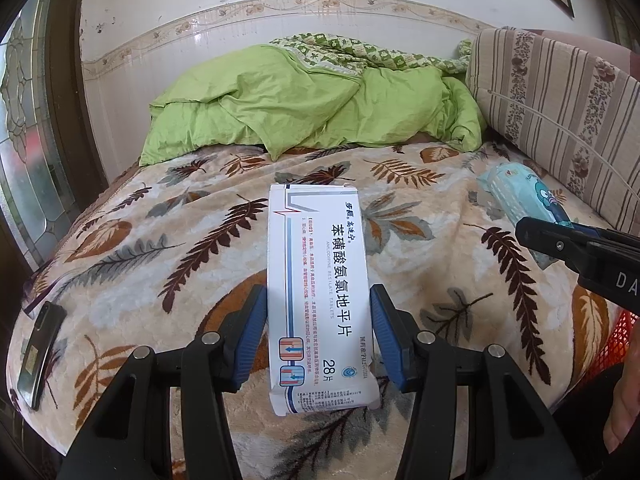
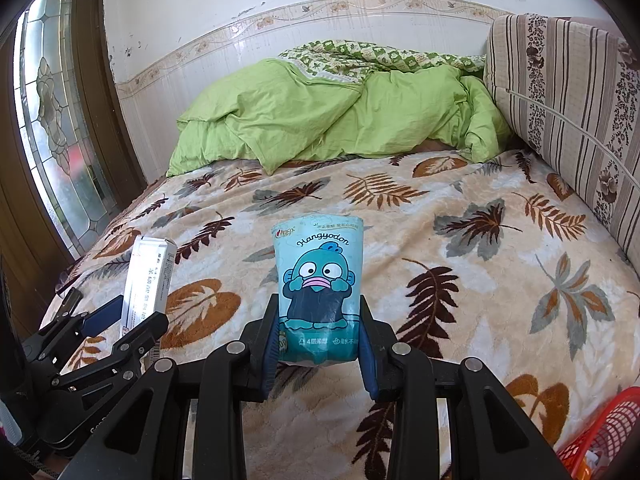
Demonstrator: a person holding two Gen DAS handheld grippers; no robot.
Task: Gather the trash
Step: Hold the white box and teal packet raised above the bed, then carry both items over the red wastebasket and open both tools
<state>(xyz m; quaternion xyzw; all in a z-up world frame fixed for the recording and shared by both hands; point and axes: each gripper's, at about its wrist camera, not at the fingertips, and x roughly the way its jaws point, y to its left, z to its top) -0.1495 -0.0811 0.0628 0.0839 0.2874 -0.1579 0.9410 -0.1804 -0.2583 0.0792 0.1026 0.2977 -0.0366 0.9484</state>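
Item 1: white tablet box (image 1: 322,300), clamped between the pads of the left gripper (image 1: 320,328), raised above the leaf-print blanket (image 1: 160,216).
Item 2: blue tissue pack (image 2: 318,292) with a cartoon fish, pinched narrow in the right gripper (image 2: 319,332), also lifted off the blanket, to the right of the box.
Item 3: red mesh basket (image 2: 604,428), at the blanket's near right edge; likely the bin, contents unclear.
Item 4: dark phone (image 1: 40,344), flat on the blanket's near left edge; probably not trash.
Status, as judged: both pieces picked up, neither yet dropped in the basket. No other loose trash seen on the blanket.
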